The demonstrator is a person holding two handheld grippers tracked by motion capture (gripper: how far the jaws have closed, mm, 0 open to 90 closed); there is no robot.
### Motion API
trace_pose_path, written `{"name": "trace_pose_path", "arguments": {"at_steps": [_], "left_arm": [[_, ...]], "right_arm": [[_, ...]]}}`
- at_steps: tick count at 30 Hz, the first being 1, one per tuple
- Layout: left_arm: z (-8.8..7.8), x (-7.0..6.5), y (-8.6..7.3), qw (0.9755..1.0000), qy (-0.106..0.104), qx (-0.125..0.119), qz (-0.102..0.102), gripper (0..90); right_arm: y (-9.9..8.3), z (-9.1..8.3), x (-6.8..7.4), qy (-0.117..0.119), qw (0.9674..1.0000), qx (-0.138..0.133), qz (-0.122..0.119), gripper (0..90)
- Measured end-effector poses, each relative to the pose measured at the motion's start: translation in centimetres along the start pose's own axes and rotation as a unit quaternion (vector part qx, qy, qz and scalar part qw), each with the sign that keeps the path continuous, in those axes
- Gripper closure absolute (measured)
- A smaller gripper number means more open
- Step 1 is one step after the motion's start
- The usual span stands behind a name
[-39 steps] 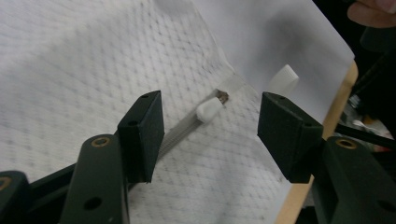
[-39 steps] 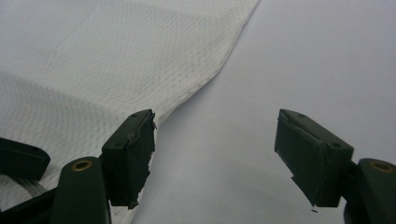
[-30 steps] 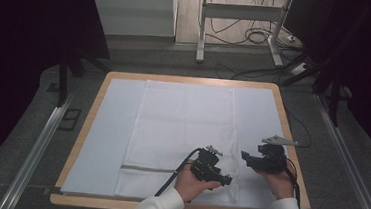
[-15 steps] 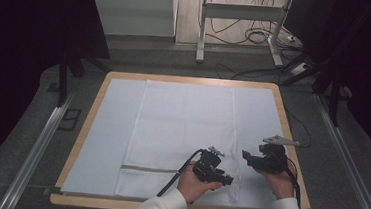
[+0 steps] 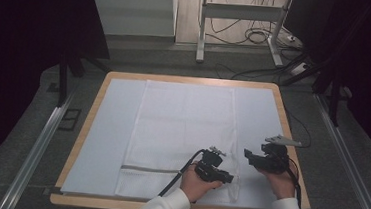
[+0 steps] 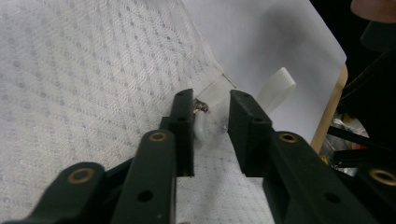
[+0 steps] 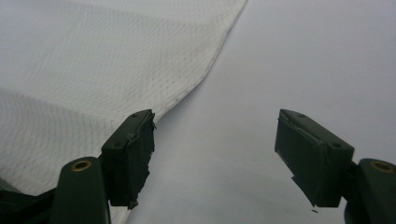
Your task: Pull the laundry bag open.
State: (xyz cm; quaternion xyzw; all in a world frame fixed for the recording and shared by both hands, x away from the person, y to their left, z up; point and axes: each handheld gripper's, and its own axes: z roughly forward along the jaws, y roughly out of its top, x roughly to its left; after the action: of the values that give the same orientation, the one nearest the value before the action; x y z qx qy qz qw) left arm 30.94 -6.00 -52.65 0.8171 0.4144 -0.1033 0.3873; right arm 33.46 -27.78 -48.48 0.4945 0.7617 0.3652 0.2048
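A white mesh bag (image 5: 181, 129) lies flat on the table, with a grey zipper (image 5: 151, 169) along its near edge. My left gripper (image 5: 229, 178) rests at the bag's near right corner. In the left gripper view it (image 6: 211, 100) is open, and the white zipper pull (image 6: 201, 127) sits between the jaws against the left one. A white fabric tab (image 6: 276, 84) sticks out of the bag's corner just beyond. My right gripper (image 5: 248, 155) hovers to the right of the bag, and in its own view it (image 7: 215, 123) is open and empty over the white sheet (image 7: 289, 56), beside the bag's edge (image 7: 93, 56).
The white sheet covers a table with a wooden rim (image 5: 86, 127). Behind the table are a metal stand (image 5: 202, 30) and cables on the floor (image 5: 259, 37). Rails run along both sides of the table.
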Motion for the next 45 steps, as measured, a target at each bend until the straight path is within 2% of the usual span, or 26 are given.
{"name": "trace_pose_path", "arguments": {"at_steps": [6,9,14,18,25,31,35,45], "left_arm": [[0.1,0.3,0.0,1.0,0.003,-0.001,0.007,83.9],[0.0,0.5,0.0,1.0,-0.005,0.0,0.005,85.5],[-0.1,0.4,-0.1,0.9999,-0.001,-0.005,0.014,86.1],[-0.5,0.4,-0.1,0.9998,-0.005,-0.014,0.014,86.2],[-1.7,0.3,0.0,0.9994,-0.009,-0.027,0.022,86.5],[-2.5,0.4,-0.1,0.9991,-0.013,-0.034,0.023,86.5],[-2.8,0.5,-0.1,0.999,-0.016,-0.037,0.022,86.5],[-3.2,0.7,-0.3,0.9988,-0.018,-0.039,0.026,86.5]], "right_arm": [[0.1,-0.2,-0.1,-0.003,1.0,-0.004,0.002,28.0],[0.1,-0.2,-0.1,-0.003,1.0,-0.006,0.002,28.0],[0.1,-0.2,-0.1,-0.004,1.0,-0.003,0.001,28.0],[0.0,-0.2,-0.1,-0.001,1.0,0.0,0.004,28.0],[0.3,-0.9,-0.5,0.014,0.9996,0.007,0.024,25.8],[0.5,-1.3,-0.9,0.02,0.9984,0.011,0.053,22.8],[0.5,-1.3,-0.9,0.037,0.9967,0.016,0.07,21.5],[0.7,-1.1,-0.5,0.061,0.9943,0.031,0.082,21.4]]}}
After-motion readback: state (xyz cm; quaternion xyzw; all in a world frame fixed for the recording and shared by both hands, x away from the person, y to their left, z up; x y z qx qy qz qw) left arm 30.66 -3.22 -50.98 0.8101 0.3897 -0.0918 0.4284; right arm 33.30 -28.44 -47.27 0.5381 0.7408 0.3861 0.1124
